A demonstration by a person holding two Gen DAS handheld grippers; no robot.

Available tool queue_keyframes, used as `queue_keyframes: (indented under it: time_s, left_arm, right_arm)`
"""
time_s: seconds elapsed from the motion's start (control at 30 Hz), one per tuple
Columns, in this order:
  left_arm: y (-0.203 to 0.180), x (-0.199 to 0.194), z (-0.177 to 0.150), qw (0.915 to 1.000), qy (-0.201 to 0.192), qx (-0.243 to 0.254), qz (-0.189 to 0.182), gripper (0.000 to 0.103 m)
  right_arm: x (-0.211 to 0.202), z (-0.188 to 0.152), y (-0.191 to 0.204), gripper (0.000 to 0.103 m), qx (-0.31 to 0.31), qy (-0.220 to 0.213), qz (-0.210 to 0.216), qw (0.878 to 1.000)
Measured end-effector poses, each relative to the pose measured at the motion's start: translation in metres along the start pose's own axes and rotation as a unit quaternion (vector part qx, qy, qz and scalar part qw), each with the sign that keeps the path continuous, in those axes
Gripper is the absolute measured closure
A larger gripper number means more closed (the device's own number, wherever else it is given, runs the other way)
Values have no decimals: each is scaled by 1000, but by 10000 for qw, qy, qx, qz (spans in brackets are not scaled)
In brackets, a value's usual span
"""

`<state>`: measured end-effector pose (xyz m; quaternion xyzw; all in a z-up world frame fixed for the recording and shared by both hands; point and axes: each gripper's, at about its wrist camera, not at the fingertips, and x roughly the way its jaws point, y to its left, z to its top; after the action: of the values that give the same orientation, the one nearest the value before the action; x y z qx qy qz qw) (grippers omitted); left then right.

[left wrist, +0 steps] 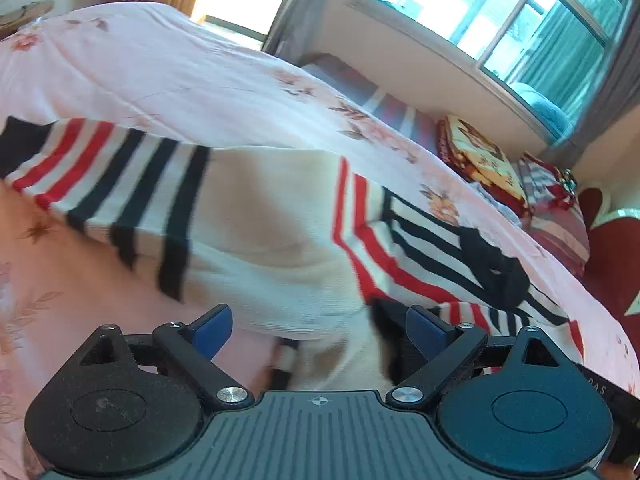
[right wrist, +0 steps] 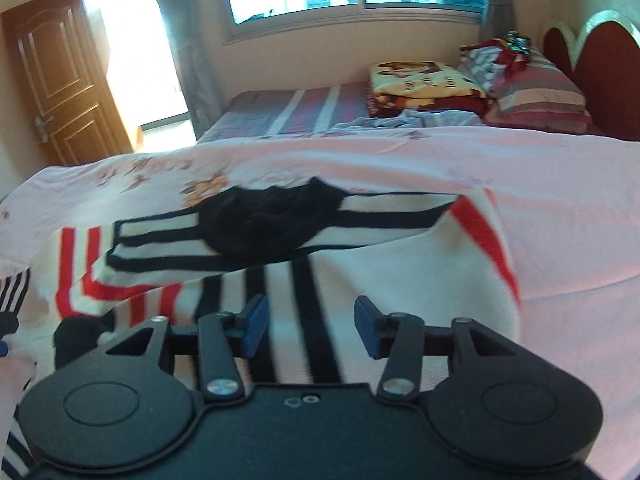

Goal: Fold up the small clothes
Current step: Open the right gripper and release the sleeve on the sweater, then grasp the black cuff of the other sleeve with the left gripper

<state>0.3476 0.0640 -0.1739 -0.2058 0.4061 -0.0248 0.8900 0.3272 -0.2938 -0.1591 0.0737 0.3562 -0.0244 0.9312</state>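
A white knit sweater with red and black stripes lies rumpled on the pink floral bedspread, filling mid-frame. The left gripper and right gripper hover just above it, both released, nothing between their blue pads.

The right tool hangs open over a striped sweater on the bed.

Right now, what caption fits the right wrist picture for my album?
Open right gripper above a white sweater with red and black stripes on a pink bedspread.
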Motion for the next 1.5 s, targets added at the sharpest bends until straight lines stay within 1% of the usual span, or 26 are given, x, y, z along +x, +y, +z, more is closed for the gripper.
queue_keyframes:
  time_s: [0.07,0.17,0.3,0.4,0.47,0.53,0.6,0.63,0.67,0.7,0.73,0.77,0.8,0.83,0.9,0.93,0.97,1.07,1.1,1.13,1.17,1.2,1.27,1.33,1.4,1.5]
  left_arm:
    - [29,-8,4,9994,-37,-329,138,10]
    - [74,-18,9,9957,-205,-852,317,10]
    - [134,-22,21,9850,-555,-1554,497,10]
    - [172,-13,32,9740,-734,-2100,423,12]
    - [192,0,40,9686,-746,-2355,290,27]
    - [203,11,49,9649,-834,-2486,121,30]
    - [208,22,58,9632,-881,-2538,34,37]
    - [210,28,61,9619,-895,-2584,9,48]
    - [214,34,64,9602,-877,-2652,-23,66]
    - [219,42,65,9577,-848,-2750,-6,74]
    - [221,47,66,9555,-846,-2825,26,89]
    - [222,50,67,9536,-837,-2891,45,93]
    - [223,52,69,9526,-859,-2920,19,93]
    - [219,52,70,9543,-895,-2850,21,93]
    - [203,46,74,9633,-1034,-2479,-20,93]
    - [192,42,78,9674,-1129,-2265,-86,93]
    - [179,36,83,9711,-1237,-2034,-177,93]
    - [119,11,97,9795,-1497,-1159,-689,93]
    - [94,3,101,9806,-1541,-791,-913,93]
    - [69,0,102,9807,-1530,-442,-1138,93]
    - [43,-2,102,9795,-1467,-111,-1377,93]
    - [13,0,100,9772,-1345,194,-1633,93]
    - [-37,12,88,9708,-993,604,-2097,93]
    - [-87,30,63,9636,-580,1014,-2406,93]
    - [-132,55,34,9568,23,1388,-2554,93]
    - [-177,83,-6,9513,654,1864,-2365,93]
  right_arm:
    - [3,-3,26,56,-169,45,176,9997]
    - [7,-7,58,56,-271,110,455,9985]
    - [10,-9,93,53,-467,108,632,9968]
    - [15,-10,112,52,-576,141,696,9958]
    - [19,-12,123,52,-603,171,704,9955]
    - [22,-12,129,52,-619,179,674,9956]
    - [26,-12,134,52,-644,202,611,9959]
    - [29,-11,135,52,-651,207,582,9960]
    - [31,-11,137,52,-656,206,547,9961]
    - [33,-10,138,52,-659,202,508,9963]
    - [34,-10,139,52,-652,203,479,9965]
    - [36,-10,139,52,-640,211,455,9967]
    - [38,-9,140,52,-634,217,431,9968]
    - [38,-9,141,52,-639,212,406,9969]
    - [40,-11,143,52,-706,183,311,9969]
    - [44,-14,145,51,-801,243,216,9963]
    - [50,-18,147,51,-892,411,133,9951]
    - [55,-27,149,50,-1196,317,98,9923]
    - [54,-23,147,49,-1095,382,156,9931]
    - [50,-18,141,52,-843,400,331,9951]
    - [44,-14,132,52,-549,353,479,9967]
    - [37,-10,123,51,-313,285,531,9977]
    - [20,-5,105,51,-83,112,500,9986]
    - [4,-2,86,47,21,4,350,9994]
    - [-10,-2,61,46,127,-63,133,9998]
    - [-29,-11,18,46,391,-71,-261,9989]
